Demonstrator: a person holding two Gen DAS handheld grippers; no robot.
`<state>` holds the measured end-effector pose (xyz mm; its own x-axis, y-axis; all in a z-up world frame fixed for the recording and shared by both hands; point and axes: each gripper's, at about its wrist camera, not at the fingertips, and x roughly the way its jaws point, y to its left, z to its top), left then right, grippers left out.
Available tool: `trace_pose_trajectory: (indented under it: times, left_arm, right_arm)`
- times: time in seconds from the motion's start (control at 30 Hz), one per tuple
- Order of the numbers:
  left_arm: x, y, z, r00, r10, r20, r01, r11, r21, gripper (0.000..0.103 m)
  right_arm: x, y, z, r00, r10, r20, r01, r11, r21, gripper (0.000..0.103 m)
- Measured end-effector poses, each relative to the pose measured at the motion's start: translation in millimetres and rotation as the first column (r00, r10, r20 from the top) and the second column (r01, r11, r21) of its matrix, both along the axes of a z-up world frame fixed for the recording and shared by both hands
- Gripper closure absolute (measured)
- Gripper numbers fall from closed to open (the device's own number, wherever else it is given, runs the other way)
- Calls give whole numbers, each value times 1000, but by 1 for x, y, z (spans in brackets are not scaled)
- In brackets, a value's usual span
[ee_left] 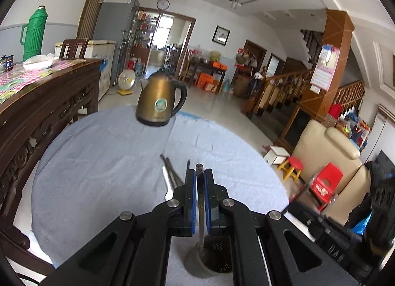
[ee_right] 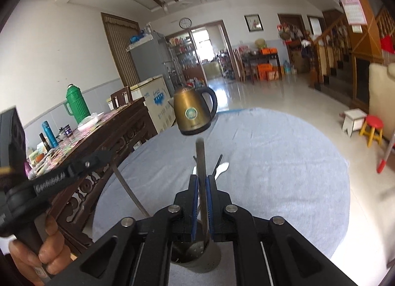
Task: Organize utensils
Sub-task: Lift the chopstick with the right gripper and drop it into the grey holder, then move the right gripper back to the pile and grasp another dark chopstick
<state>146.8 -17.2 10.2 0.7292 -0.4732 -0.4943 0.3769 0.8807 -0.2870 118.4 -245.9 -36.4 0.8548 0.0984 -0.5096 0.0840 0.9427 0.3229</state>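
Two tongs are seen, each with a metal utensil handle between its blue pads: the left tongs (ee_left: 200, 174) are clamped on a handle (ee_left: 202, 202), while for the right tongs (ee_right: 202, 179), around another handle (ee_right: 202, 162), contact cannot be told. Both handles run down into a perforated holder (ee_right: 197, 258) on the grey-clothed counter (ee_left: 98, 162), where loose utensils (ee_left: 169, 174) lie near a brass kettle (ee_left: 160, 102).

Both cameras ride low over the round cloth-covered table (ee_left: 103, 162), each looking forward and slightly down along its own gripper's fingers. Both catch the bronze kettle (ee_left: 159, 102) at the far edge, with the doorway beyond.
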Motion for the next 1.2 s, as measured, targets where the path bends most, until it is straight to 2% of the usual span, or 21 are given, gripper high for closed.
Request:
trace_pose_trajectory:
  times: [0.03, 0.07, 0.1, 0.17, 0.23, 0.33, 0.57, 0.77, 1.0, 1.2]
  left_arm:
    - [0, 0, 0, 1000, 4, 2, -4, 1000, 12, 93]
    - [-3, 3, -1, 1000, 9, 11, -9, 1000, 24, 83]
    - [-7, 6, -1, 999, 17, 27, -18, 999, 35, 67]
    - [-17, 15, 1, 996, 42, 75, -46, 998, 46, 48]
    - [-24, 25, 4, 991, 63, 118, -70, 996, 52, 46]
    - [-26, 40, 5, 986, 101, 130, -108, 993, 49, 40]
    - [-6, 78, -10, 975, 217, 54, -219, 975, 28, 40]
    - [11, 99, -30, 958, 286, -13, -285, 958, 39, 39]
    - [29, 103, -59, 948, 305, -94, -298, 951, 82, 39]
    - [56, 101, -85, 944, 274, -182, -264, 961, 78, 39]
  right_arm:
    - [-1, -3, 0, 1000, 3, -2, -3, 1000, 17, 60]
    - [-4, -7, -1, 1000, 2, 5, -2, 999, 36, 49]
    - [-9, -11, 2, 1000, -6, 29, 5, 998, 55, 37]
    - [-19, -17, 6, 996, -35, 81, 30, 997, 68, 36]
    - [-27, -24, 10, 991, -71, 110, 62, 995, 78, 36]
    - [-34, -43, 10, 982, -132, 132, 114, 984, 134, 37]
    - [-38, -84, -3, 965, -252, 71, 229, 944, 239, 42]
    - [-33, -109, -21, 958, -288, -11, 279, 918, 282, 50]
    - [-22, -125, -49, 956, -277, -94, 292, 904, 312, 53]
    - [-6, -129, -75, 960, -236, -151, 274, 903, 330, 55]
